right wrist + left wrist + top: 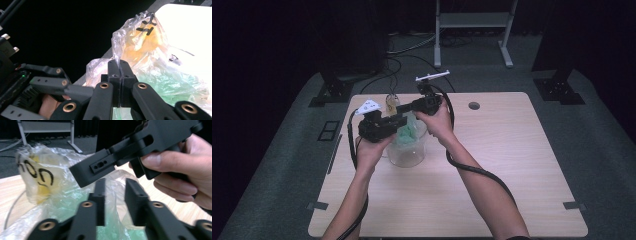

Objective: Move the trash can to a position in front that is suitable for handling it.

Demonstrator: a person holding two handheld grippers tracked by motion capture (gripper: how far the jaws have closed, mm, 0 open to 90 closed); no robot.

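Dark walls and grey carpet surrounded the pale wooden table (512,165), where a clear glass jar (406,154) stood near the far left part, lined with a thin plastic bag (150,57) showing green and yellow through it. Over the jar both hands met. The right gripper (120,65) had its jaws pressed tight together on a fold of the bag's upper edge. The left gripper (115,192) stood with jaws parted, film between them, its pads not pressing on it.
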